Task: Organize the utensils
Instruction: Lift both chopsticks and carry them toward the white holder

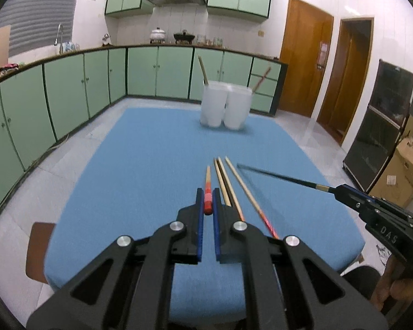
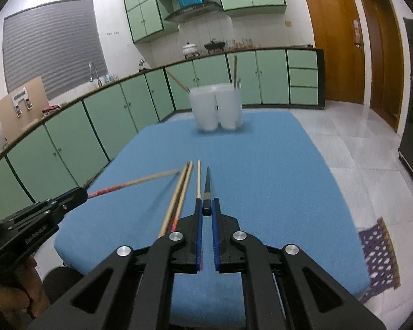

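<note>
Left claw (image 1: 208, 199), side marked "GenRobot.AI", clamps red-handled chopstick (image 1: 208, 189) above blue surface (image 1: 140, 165); right claw (image 2: 206, 206), marked "DAS", clamps black chopstick (image 2: 207, 189); three chopsticks (image 1: 228, 181) lie loose

the letters "das" can be read in pale print on the black body of the right gripper (image 1: 333, 189), well behind its fingertips as seen from the left wrist. "genrobot.ai" is printed, somewhat blurred, on the black body of the left gripper (image 2: 85, 194), likewise behind its fingertips. no other text can be made out.
</note>
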`<state>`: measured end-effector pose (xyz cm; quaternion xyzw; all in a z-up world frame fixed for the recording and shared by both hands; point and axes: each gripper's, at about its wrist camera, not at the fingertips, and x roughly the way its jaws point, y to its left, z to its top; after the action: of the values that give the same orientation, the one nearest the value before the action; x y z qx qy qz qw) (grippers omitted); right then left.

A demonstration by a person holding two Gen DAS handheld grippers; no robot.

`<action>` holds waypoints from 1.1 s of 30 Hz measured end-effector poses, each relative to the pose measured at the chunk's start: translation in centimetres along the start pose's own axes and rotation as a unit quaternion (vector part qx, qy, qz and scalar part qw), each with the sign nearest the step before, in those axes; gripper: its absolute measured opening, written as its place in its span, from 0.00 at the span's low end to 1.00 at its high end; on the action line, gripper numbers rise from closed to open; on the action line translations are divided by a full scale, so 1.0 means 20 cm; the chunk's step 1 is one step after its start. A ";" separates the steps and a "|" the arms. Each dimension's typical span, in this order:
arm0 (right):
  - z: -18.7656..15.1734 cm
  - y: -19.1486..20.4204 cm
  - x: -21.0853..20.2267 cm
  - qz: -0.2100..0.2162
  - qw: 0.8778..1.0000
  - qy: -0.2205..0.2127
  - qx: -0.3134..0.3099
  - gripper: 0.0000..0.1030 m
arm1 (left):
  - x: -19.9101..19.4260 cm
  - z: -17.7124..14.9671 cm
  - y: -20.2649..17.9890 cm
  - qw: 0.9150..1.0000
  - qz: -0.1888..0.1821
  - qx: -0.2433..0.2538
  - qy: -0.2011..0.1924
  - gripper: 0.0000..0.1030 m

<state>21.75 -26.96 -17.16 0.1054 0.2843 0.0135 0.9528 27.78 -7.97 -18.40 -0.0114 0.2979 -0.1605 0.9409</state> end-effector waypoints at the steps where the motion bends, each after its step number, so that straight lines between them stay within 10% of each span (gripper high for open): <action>1: 0.04 0.00 -0.01 0.003 1.000 -0.002 -0.002 0.06 | -0.01 0.03 0.00 1.000 0.000 0.002 -0.004 0.05; 33: 0.87 0.20 0.34 0.024 0.990 0.081 -0.114 0.06 | 0.28 0.81 0.05 0.995 -0.043 0.055 0.066 0.05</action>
<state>37.00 -25.85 -5.83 0.0017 0.3541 0.0774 0.9320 41.44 -9.91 -8.30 0.0384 0.3488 -0.2178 0.9107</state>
